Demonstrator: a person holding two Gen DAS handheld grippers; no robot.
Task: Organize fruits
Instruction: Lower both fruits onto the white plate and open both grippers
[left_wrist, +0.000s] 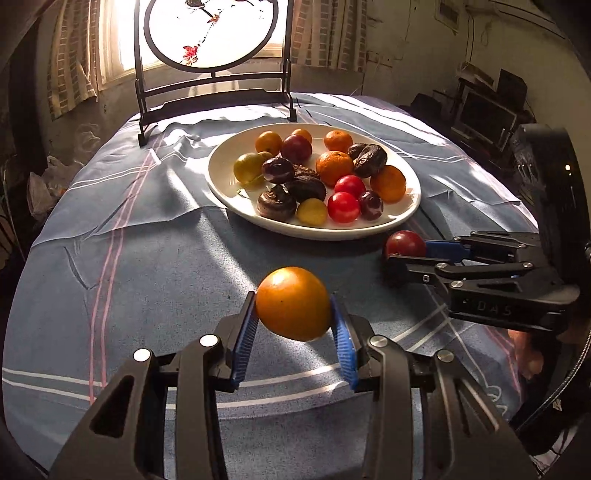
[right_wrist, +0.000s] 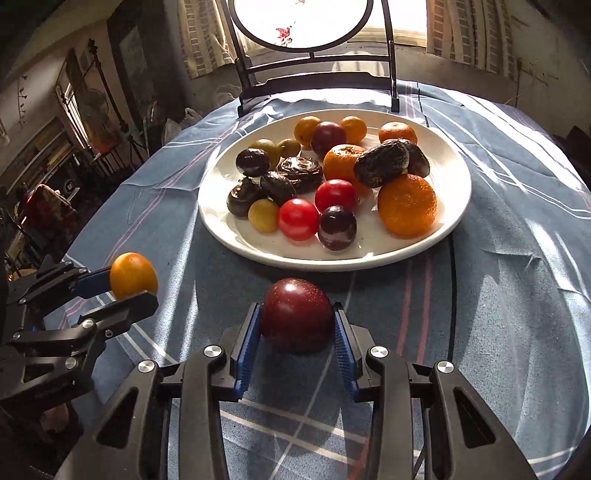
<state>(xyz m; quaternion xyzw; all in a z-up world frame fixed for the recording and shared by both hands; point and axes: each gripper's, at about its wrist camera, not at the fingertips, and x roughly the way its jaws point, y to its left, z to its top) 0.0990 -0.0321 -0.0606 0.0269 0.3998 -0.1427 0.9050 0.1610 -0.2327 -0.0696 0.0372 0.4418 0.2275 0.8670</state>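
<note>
A white plate (left_wrist: 410, 206) in the middle of the table holds several fruits: oranges, red tomatoes, dark plums, yellow-green fruits and wrinkled dark passion fruits. My left gripper (left_wrist: 293, 312) is shut on an orange fruit (left_wrist: 293, 302), held above the cloth in front of the plate; it also shows in the right wrist view (right_wrist: 133, 275). My right gripper (right_wrist: 297, 319) is shut on a dark red plum (right_wrist: 297, 314), just before the plate's (right_wrist: 454, 206) near rim; the plum also shows in the left wrist view (left_wrist: 405, 243).
A blue striped cloth (left_wrist: 147, 266) covers the round table. A black-framed round screen (left_wrist: 210, 33) stands at the far edge behind the plate. Cluttered shelves and furniture surround the table.
</note>
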